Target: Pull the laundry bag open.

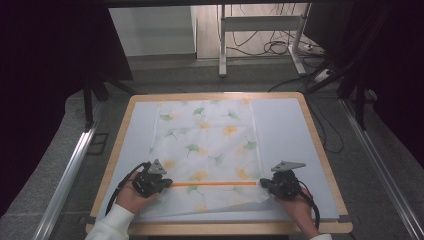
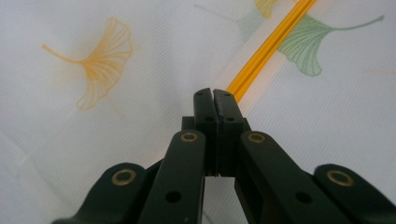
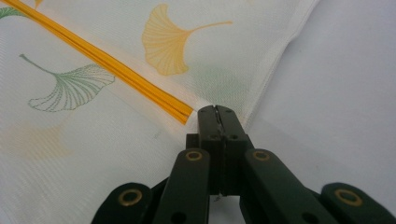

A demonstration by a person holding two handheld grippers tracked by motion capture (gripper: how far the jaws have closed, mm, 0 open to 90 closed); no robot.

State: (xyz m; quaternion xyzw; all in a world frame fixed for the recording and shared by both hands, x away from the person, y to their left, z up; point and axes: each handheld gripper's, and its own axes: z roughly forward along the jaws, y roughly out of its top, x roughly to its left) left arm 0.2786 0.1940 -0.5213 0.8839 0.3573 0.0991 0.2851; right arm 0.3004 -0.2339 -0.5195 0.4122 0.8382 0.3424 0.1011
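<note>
Overhead, a leaf-printed cloth bag [image 1: 207,150] lies flat on the table [image 1: 320,165], each gripper at one end of its orange zip strip [image 1: 215,184]. Along the left gripper [image 2: 213,93], the jaws are pressed together on the cloth at the strip's end. Along the right gripper [image 3: 215,110], the jaws pinch the bag's edge likewise.

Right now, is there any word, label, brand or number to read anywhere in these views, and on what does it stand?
None: no readable text anywhere.
The mesh bag bears ginkgo leaf prints, no lettering.
The orange zipper is plain.
Left claw and right claw carry no markings.
</note>
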